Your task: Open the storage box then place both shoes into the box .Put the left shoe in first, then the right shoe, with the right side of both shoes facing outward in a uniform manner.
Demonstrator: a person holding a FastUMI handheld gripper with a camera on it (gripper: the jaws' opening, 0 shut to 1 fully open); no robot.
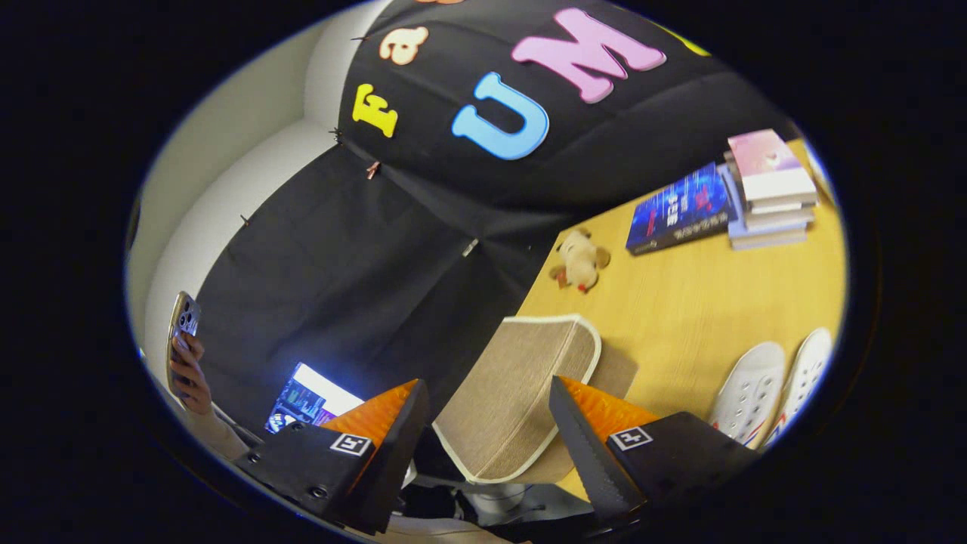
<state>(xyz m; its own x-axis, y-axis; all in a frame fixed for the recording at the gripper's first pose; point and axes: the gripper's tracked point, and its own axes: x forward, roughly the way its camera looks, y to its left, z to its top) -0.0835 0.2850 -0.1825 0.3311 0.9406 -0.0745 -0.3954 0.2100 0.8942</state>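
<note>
Currently, the table [702, 302] is carrying the storage box [514, 393] at its near edge, with both shoes [770, 385] lying beside it. The gripper [487, 438] is hovering wide, empty; approaching the lid rim squarely is advisable.

beige storage box [521, 393] on table edge, white shoes [774, 389] side by side
</note>
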